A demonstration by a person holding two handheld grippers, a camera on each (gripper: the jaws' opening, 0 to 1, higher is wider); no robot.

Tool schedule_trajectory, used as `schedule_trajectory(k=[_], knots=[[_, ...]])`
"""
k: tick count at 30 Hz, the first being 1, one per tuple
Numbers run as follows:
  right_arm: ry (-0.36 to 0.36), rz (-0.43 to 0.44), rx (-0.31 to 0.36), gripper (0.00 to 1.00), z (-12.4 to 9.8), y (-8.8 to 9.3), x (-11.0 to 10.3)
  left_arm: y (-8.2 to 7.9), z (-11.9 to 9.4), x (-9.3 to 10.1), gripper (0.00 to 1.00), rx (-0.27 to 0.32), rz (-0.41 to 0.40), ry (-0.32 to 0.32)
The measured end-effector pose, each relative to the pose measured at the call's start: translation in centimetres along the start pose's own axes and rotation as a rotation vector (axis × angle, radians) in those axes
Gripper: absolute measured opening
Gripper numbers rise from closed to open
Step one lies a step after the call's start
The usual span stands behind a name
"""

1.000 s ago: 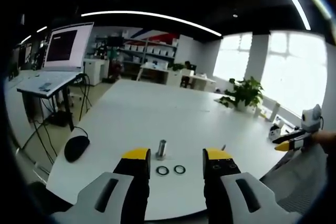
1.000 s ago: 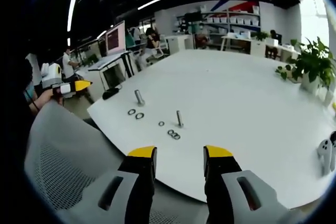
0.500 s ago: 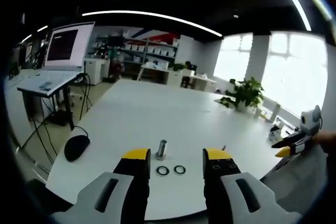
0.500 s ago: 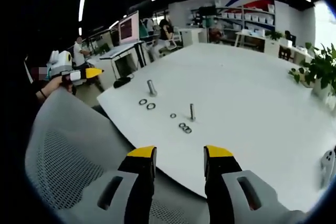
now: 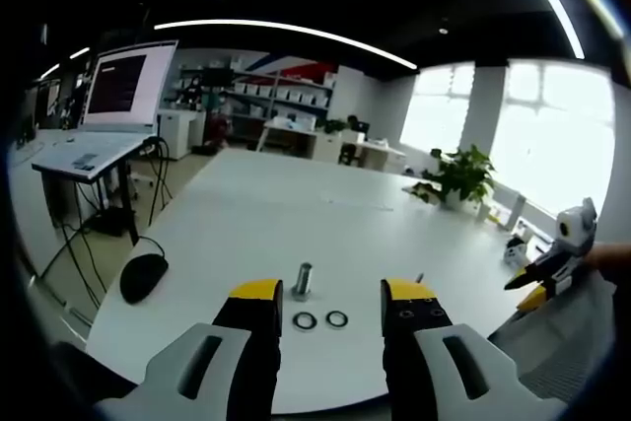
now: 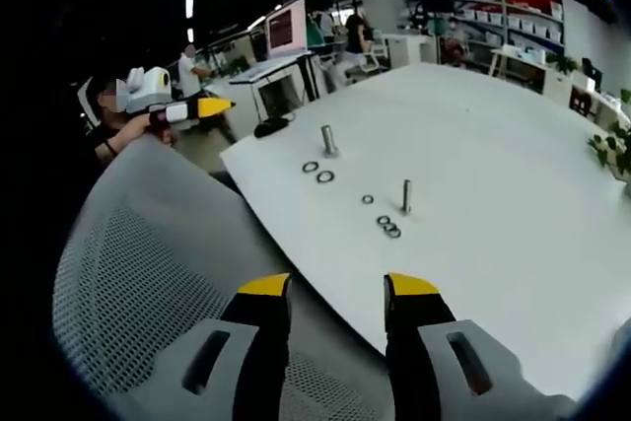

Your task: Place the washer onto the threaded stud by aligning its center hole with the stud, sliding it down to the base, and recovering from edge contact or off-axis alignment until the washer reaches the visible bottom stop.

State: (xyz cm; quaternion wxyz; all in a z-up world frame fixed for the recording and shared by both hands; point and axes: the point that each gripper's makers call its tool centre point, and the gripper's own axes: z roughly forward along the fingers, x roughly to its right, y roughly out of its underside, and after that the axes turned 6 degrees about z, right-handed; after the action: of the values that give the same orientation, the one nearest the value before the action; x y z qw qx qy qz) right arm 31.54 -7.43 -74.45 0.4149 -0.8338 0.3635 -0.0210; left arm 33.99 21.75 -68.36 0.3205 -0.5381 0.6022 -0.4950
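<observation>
Left claw [image 5: 333,295] open and empty above two washers [image 5: 320,320] lying beside stud [image 5: 303,281] on table [image 5: 296,214]; right claw [image 6: 338,291] likewise open, well back; approach step, next move: pinch one washer

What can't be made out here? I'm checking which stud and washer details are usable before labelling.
- Stud threads: the thick stud in the left gripper view and the thin stud in the right gripper view are too small.
- Washers by the thin stud: clustered, count unclear.
- Thick stud's base: whether a washer sits there, too small.
</observation>
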Motion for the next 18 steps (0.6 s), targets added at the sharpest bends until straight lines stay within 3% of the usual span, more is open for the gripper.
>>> schedule_trajectory(k=[8, 11, 18], knots=[[-0.014, -0.144, -0.069, 0.35, 0.8, -0.5, 1.0, -0.1, -0.1, -0.3, 0.38, 0.008, -0.005, -0.006], [0.035, -0.236, -0.111, 0.36, 1.3, -1.1, 2.9, -0.1, 0.0, -0.3, 0.38, 0.006, -0.007, -0.007], [0.025, -0.257, -0.145, 0.36, 3.2, -3.1, 3.9, 0.0, 0.0, -0.7, 0.38, 0.0, -0.017, -0.011]])
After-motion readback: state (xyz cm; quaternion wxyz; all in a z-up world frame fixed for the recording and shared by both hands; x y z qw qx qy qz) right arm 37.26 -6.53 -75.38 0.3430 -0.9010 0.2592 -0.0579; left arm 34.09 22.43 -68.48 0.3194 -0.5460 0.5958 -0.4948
